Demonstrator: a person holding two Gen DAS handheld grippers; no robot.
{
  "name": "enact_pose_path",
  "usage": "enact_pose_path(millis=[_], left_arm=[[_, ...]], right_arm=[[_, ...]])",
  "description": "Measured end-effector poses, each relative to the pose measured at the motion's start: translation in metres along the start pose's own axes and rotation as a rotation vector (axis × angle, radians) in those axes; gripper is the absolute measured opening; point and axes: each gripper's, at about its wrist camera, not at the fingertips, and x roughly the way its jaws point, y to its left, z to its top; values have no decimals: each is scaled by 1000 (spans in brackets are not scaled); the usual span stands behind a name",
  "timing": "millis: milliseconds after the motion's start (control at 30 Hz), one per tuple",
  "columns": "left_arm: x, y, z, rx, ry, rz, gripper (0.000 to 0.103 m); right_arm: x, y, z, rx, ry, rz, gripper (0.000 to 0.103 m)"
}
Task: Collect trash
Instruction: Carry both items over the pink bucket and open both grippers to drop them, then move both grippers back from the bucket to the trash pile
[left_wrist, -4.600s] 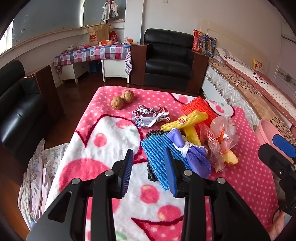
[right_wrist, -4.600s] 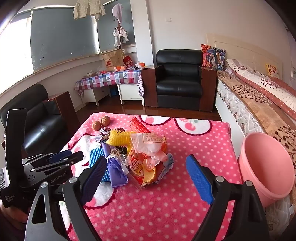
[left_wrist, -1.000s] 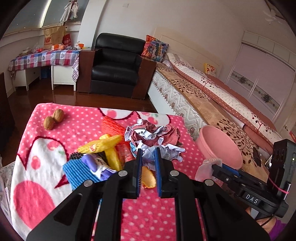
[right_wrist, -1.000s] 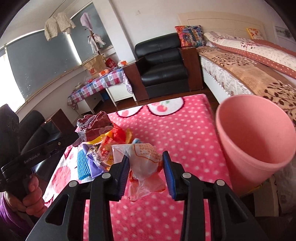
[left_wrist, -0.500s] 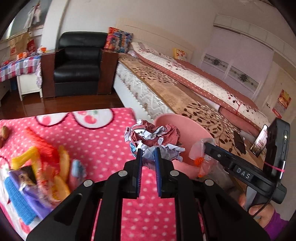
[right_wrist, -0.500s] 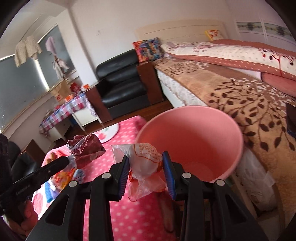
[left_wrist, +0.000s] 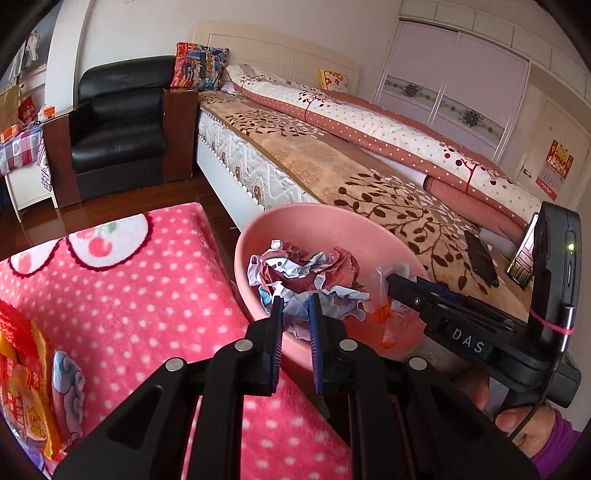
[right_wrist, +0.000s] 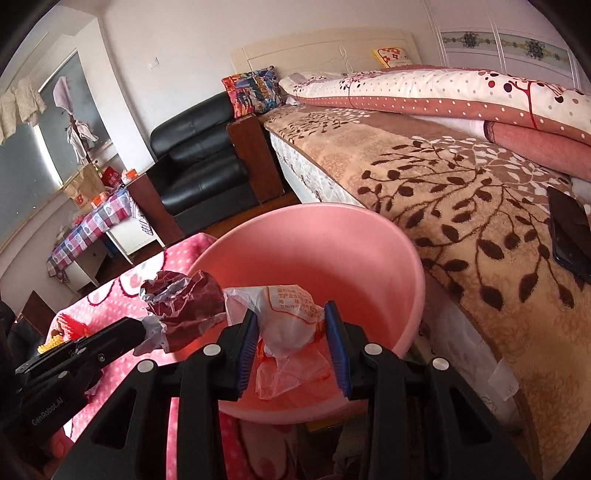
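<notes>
Crumpled red-and-white wrapper (left_wrist: 306, 275) is pinched in the left gripper (left_wrist: 295, 301), clear plastic bag (right_wrist: 291, 317) clamped in the right gripper (right_wrist: 291, 325), both just over the pink bin (right_wrist: 369, 236). The wrapper's over the near rim, so it might drop outside.

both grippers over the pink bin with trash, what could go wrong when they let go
1. The crumpled wrapper in the left gripper hangs near the bin's near rim, so it may drop onto the blanket.
2. The light plastic bag may cling to the right gripper.
3. The two grippers are close together and might bump.
</notes>
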Motion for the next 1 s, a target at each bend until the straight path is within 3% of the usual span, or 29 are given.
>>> enact_pose_path(millis=[167, 567, 867, 1000], left_arm=[[8, -1, 6, -4, 2, -6, 14], [9, -5, 11, -33, 13, -12, 16], [-39, 4, 8, -47, -75, 31, 16], [-64, 14, 1, -52, -91, 57, 16]], right_arm=[[10, -4, 0, -7, 14, -17, 36], [4, -2, -3, -31, 10, -8, 56], [-27, 29, -6, -83, -30, 45, 60], [-46, 54, -15, -92, -34, 107, 62]])
